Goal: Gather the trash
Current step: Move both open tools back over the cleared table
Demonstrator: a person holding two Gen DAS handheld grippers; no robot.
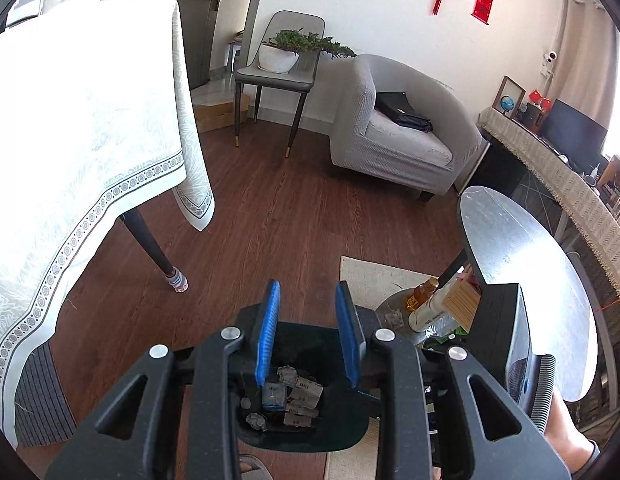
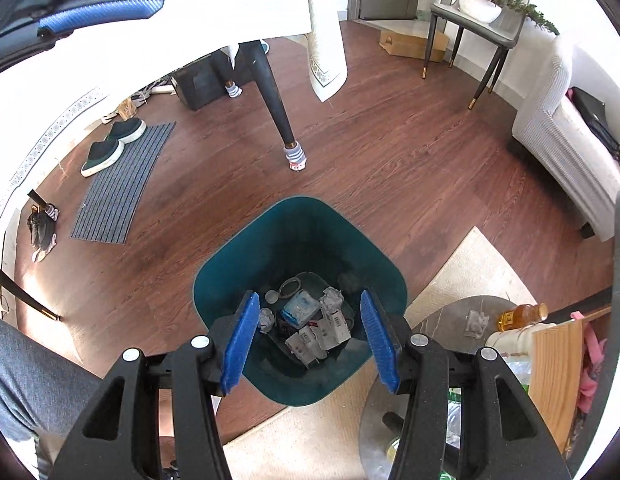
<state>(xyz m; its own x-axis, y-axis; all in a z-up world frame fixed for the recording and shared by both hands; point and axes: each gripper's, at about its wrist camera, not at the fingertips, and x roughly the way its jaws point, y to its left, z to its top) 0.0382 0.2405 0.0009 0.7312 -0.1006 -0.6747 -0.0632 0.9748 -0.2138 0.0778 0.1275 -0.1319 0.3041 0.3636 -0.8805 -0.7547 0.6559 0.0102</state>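
Right wrist view showed the bin (image 2: 299, 240) at lower centre, holding trash (image 2: 314, 322); the right gripper (image 2: 305, 340) hung over it, jaws apart and empty. Left wrist view showed the left gripper (image 1: 307, 332), gaping and empty, above it too.

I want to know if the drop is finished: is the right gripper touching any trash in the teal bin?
Apart. The right wrist view shows the right gripper open and empty above the teal bin, with the trash lying far below on the bin's bottom.

Light: bright daylight
Glare: tablecloth (image 1: 81, 128) blown out white
Edges: strong fisheye bending, dark corners
Focus: sharp
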